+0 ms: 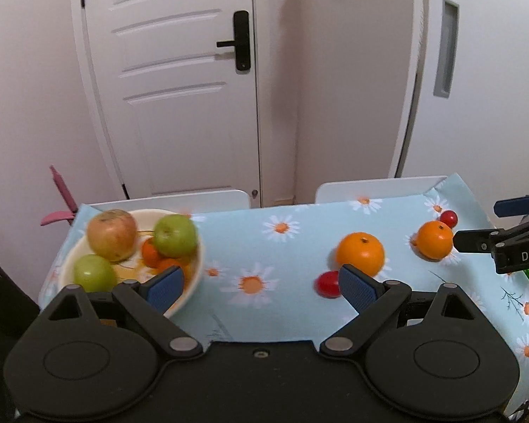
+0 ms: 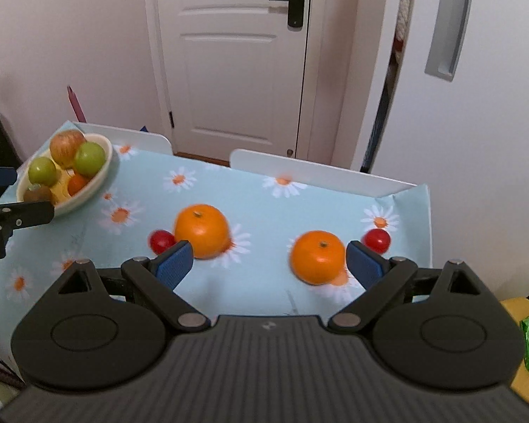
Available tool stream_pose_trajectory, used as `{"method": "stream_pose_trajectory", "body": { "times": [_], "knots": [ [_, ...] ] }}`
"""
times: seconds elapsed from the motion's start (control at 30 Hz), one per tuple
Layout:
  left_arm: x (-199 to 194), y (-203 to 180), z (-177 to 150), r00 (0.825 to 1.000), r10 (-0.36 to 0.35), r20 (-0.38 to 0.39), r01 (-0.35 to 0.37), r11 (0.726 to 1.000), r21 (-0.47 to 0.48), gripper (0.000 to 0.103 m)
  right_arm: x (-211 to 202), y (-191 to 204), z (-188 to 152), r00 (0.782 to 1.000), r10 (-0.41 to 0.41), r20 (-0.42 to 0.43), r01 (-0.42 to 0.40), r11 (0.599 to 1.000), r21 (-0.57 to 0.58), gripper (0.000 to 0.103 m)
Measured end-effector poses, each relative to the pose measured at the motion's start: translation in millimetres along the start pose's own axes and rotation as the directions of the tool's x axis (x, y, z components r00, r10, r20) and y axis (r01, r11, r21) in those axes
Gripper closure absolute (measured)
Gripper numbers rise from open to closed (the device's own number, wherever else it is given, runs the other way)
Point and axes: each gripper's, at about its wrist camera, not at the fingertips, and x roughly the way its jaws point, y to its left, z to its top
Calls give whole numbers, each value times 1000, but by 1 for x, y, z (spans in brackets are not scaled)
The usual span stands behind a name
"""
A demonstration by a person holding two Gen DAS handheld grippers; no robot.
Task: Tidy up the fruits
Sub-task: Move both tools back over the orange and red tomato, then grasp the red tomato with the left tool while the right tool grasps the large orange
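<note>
Both claws gape wide and empty above the daisy tablecloth [image 2: 250, 190]. Ahead of the right gripper [image 2: 269, 264], one orange [image 2: 317, 261] sits by its right finger, stem upward. Another orange [image 2: 201, 230] is near its left finger. The left gripper [image 1: 261, 283] hovers between the bowl [image 1: 194, 271] and a red tomato [image 1: 326, 283].

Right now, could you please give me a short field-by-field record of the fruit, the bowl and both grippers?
surface: light blue daisy-print tablecloth
container: cream ceramic bowl, at the table's far left
in bowl: reddish apple, two green apples, small oranges, a brown fruit
loose fruit: two large oranges, two small red tomatoes
left gripper: open, empty
right gripper: open, empty
</note>
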Motion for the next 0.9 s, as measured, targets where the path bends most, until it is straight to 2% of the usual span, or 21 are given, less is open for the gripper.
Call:
{"method": "stream_pose_trajectory", "body": {
  "times": [0.2, 0.37, 0.53, 0.67, 0.8, 0.9],
  "knots": [
    [34, -34, -5, 1000, -16, -21, 16, 999, 30, 7, 28, -34, -10, 999, 35, -27, -35, 999, -29, 0],
    [69, -53, -16, 997, -49, -58, 55, 992, 115, 16, 52, -48, -21, 998, 54, -39, -56, 997, -54, 0],
    [96, -55, -22, 994, -74, -83, 84, 988, 129, 23, 71, -54, -31, 997, 70, -39, -72, 996, -51, 0],
    [114, -54, -24, 993, -75, -94, 87, 989, 122, 35, 80, -56, -35, 996, 73, -42, -74, 997, -38, 0],
    [122, -55, -25, 992, -87, -96, 98, 988, 118, 41, 84, -56, -37, 996, 77, -41, -79, 996, -29, 0],
    [127, -58, -26, 990, -96, -105, 110, 985, 130, 55, 87, -57, -37, 996, 80, -42, -81, 996, -25, 0]
  ]
}}
